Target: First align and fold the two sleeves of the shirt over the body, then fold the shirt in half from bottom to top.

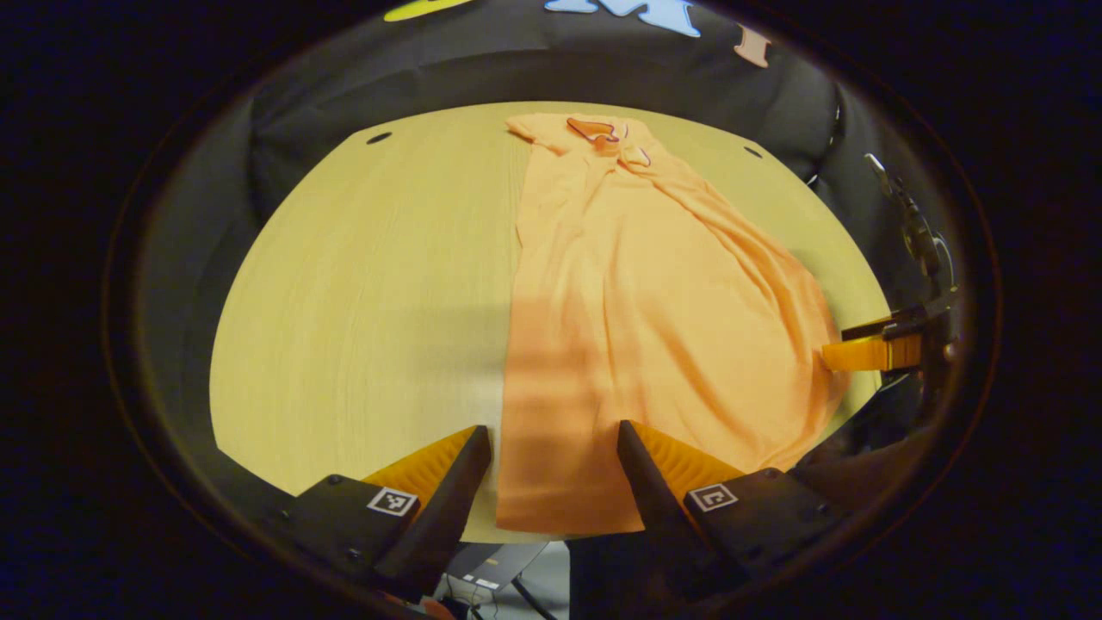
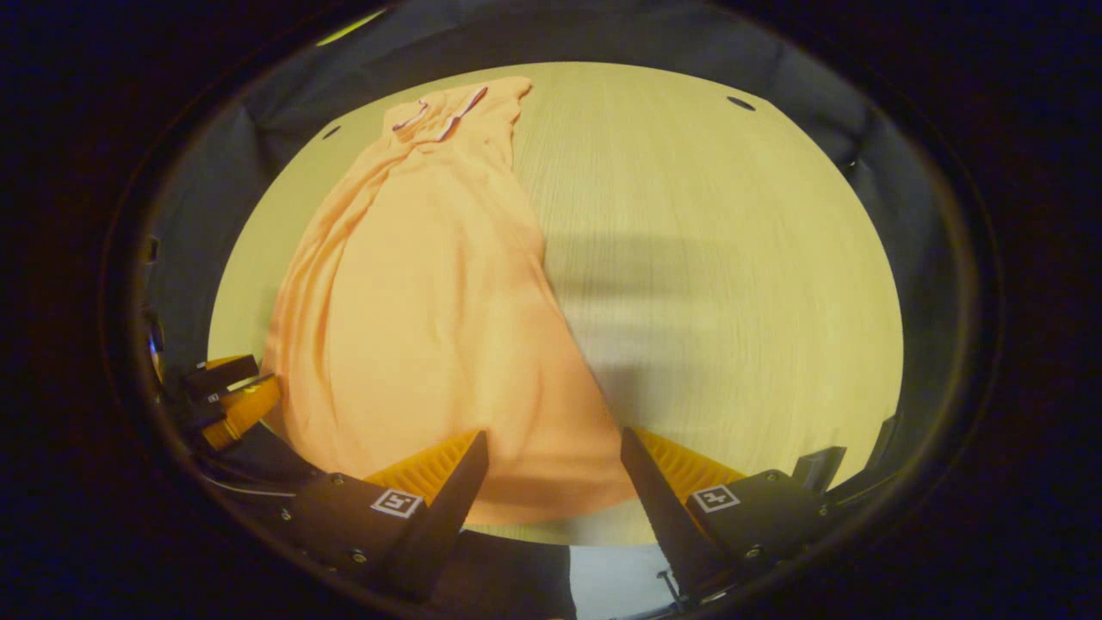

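Shirt (image 1: 654, 327) hem at table (image 1: 362, 284) edge.

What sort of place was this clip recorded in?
Most likely a staged recording booth, not a home. A bare wooden table stands against a dark cloth wall, with one orange shirt laid flat on it, and the left gripper and right gripper hover open at its hem.

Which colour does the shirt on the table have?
The shirt is plain light orange, with no pattern; the right gripper view shows it best.
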A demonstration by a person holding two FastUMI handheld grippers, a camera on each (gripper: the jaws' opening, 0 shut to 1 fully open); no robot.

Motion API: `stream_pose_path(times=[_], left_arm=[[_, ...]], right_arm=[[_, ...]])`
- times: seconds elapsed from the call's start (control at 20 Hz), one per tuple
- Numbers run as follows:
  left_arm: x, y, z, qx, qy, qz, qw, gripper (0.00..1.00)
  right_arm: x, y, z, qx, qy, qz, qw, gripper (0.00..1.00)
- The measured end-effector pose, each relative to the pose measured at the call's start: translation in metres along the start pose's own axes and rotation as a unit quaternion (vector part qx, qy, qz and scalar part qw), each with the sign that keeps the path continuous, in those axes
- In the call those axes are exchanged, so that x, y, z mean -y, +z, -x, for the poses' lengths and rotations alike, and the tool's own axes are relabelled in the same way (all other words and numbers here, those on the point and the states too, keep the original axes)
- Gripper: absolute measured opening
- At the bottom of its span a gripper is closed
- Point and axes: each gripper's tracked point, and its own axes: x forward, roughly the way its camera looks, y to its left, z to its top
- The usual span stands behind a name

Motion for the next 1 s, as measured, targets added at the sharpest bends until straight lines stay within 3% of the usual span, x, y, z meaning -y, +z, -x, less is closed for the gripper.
stream_pose_path(times=[0.1, 0.35, 0.5, 0.55, 0.6, 0.65, 0.75, 0.8, 0.9, 1.0], left_arm=[[-0.005, -0.004, -0.002, -0.014, 0.016, -0.006, 1.000, 1.00], [0.000, -0.001, -0.008, -0.023, 0.018, -0.020, 0.999, 1.00], [0.004, 0.004, -0.009, -0.033, 0.018, -0.019, 0.999, 0.99], [0.008, 0.006, -0.012, -0.028, 0.013, -0.026, 0.999, 0.85], [0.012, 0.009, -0.013, -0.022, 0.007, -0.036, 0.999, 0.72], [0.016, 0.014, -0.015, -0.012, 0.007, -0.045, 0.999, 0.48], [0.018, 0.014, -0.016, -0.014, 0.012, -0.057, 0.998, 0.15], [0.017, 0.016, -0.015, -0.018, 0.013, -0.055, 0.998, 0.14], [0.017, 0.016, -0.015, -0.021, 0.012, -0.047, 0.999, 0.08], [0.018, 0.017, -0.015, -0.019, 0.010, -0.040, 0.999, 0.07]], right_arm=[[0.000, 0.002, -0.002, -0.004, -0.007, 0.006, 1.000, 0.98], [0.001, 0.000, -0.008, -0.041, -0.041, 0.035, 0.998, 0.97], [0.002, 0.001, -0.007, -0.077, -0.041, 0.023, 0.996, 0.96], [0.002, 0.002, -0.009, -0.086, -0.042, 0.019, 0.995, 0.96], [0.003, 0.004, -0.010, -0.092, -0.043, 0.012, 0.995, 0.88], [0.003, 0.004, -0.010, -0.096, -0.043, 0.009, 0.994, 0.79], [0.003, 0.005, -0.009, -0.088, -0.042, 0.000, 0.995, 0.48], [0.002, 0.007, -0.009, -0.079, -0.041, -0.007, 0.996, 0.26], [0.002, 0.006, -0.009, -0.067, -0.039, -0.002, 0.997, 0.05], [0.002, 0.009, 0.002, -0.056, -0.041, -0.005, 0.998, 0.02]])
